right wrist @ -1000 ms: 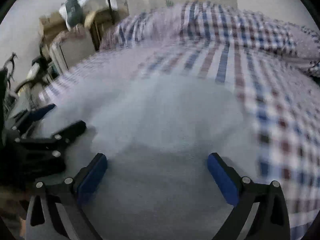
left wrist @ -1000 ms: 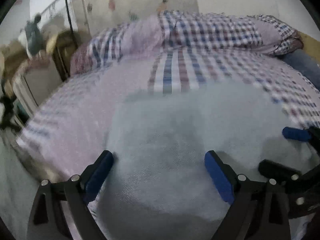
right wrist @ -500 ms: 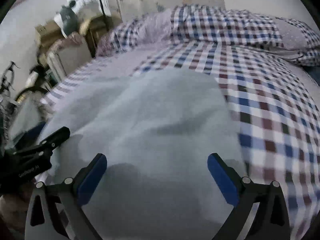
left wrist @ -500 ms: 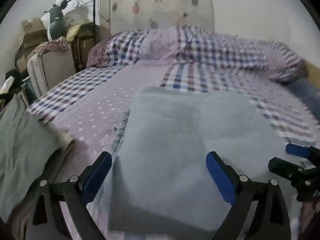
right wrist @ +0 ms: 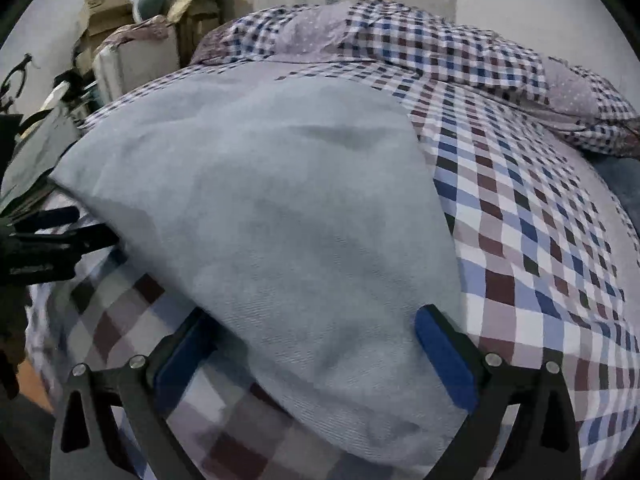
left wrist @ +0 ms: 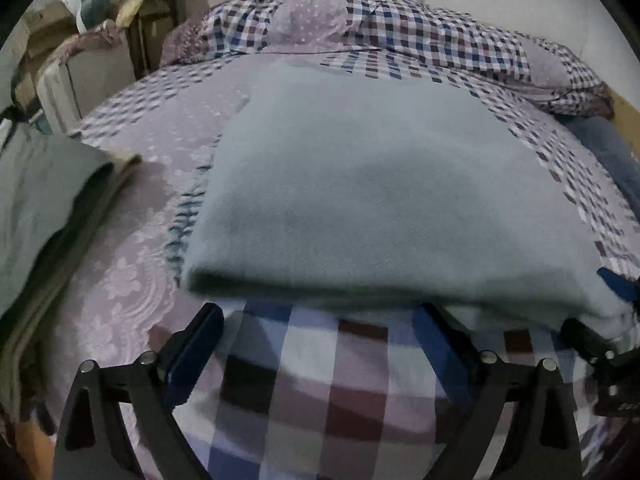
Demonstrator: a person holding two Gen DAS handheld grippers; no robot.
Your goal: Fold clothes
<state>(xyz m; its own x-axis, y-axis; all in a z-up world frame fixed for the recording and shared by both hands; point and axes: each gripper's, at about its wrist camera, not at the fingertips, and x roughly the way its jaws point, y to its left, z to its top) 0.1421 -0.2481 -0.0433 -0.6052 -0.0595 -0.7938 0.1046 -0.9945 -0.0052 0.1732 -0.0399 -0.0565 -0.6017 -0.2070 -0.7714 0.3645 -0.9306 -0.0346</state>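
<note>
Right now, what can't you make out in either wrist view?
- Layers inside the grey-blue garment: hidden by its own top face, both views.
- Right gripper, left view: cut by the edge, partly under cloth.
- Green-grey clothing, left view: cropped, blurred.
- Bedside clutter: too small.

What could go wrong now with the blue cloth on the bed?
1. The light blue garment has its near edge right by the open left gripper; a careless push could ruffle the fold.
2. The open right gripper sits over a corner of the garment, so pulling away may drag it askew.
3. The grey-green clothes lie close on the left, so a wide swing might knock them.
</note>
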